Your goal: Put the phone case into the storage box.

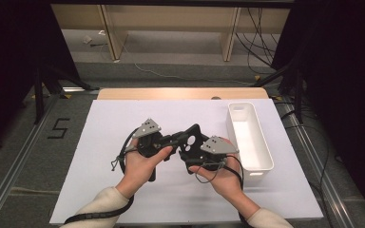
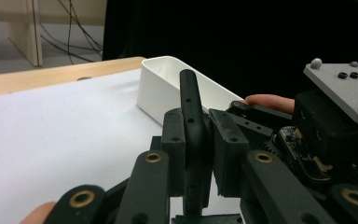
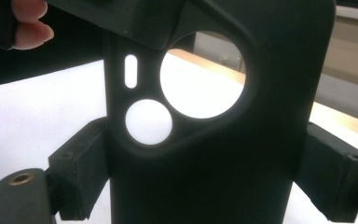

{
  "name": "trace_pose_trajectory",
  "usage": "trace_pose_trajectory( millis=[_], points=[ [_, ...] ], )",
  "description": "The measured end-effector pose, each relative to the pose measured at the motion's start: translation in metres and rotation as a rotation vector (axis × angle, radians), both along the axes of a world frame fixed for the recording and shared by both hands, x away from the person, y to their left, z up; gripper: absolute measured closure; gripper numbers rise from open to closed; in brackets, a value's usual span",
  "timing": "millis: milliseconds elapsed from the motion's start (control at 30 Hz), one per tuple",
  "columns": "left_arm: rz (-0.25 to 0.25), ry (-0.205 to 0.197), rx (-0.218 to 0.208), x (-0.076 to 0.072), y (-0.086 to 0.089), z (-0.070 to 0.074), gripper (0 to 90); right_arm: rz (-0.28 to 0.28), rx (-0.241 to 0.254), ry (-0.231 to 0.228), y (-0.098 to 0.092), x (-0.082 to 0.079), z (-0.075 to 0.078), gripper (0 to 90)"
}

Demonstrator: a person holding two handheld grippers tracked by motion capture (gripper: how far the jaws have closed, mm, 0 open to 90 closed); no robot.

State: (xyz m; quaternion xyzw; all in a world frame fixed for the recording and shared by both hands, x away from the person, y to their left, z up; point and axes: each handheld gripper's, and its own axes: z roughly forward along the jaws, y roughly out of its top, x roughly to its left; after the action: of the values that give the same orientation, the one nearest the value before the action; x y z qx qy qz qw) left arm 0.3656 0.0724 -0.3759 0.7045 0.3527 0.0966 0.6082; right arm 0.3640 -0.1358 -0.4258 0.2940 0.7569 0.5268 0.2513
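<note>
light fell evenly from above on the white table sheet, which glared bright against black surroundings. shadows were soft. in the right gripper view the black phone case was a blurred silhouette.

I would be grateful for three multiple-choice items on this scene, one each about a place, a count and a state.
1. Where does the white bin stand on the white board?
A. at the right edge
B. at the left edge
C. in the middle

2. How many round cut-outs does the black phone case show in the right gripper view?
A. none
B. two
C. five

3. How is the case held?
A. it lies flat on the board
B. it sits in the bin
C. the left gripper clamps it on its thin sides above the board

Answers: 1 A, the bin sits along the board's right side in the high view. 2 B, a large and a small circle beside a slot. 3 C, the left gripper view shows pads pressing both faces.
</note>
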Motion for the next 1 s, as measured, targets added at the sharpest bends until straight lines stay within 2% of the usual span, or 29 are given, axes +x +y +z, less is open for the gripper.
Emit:
trace_pose_trajectory(
  millis=[133,200,300,433,633,1000],
  points=[
    [-0.018,-0.094,0.023,-0.002,0.002,0.004,46.1,-0.016,0.014,-0.009,-0.003,0.002,0.006,15.0],
    [-0.017,-0.126,0.053,-0.005,0.004,0.006,32.2,-0.025,0.018,-0.013,-0.006,0.004,0.009,15.1],
    [-0.01,-0.168,0.088,-0.01,0.008,0.005,17.4,-0.041,0.032,-0.013,-0.011,0.006,0.012,15.1],
    [0.005,-0.176,0.112,-0.015,0.018,0.002,7.6,-0.055,0.045,-0.017,-0.016,0.009,0.016,15.2],
    [0.028,-0.181,0.133,-0.021,0.038,-0.006,0.1,-0.065,0.059,-0.022,-0.021,0.011,0.021,15.3],
    [0.085,-0.173,0.158,-0.033,0.066,-0.022,0.0,-0.068,0.068,-0.031,-0.023,0.014,0.026,15.4]
  ],
)
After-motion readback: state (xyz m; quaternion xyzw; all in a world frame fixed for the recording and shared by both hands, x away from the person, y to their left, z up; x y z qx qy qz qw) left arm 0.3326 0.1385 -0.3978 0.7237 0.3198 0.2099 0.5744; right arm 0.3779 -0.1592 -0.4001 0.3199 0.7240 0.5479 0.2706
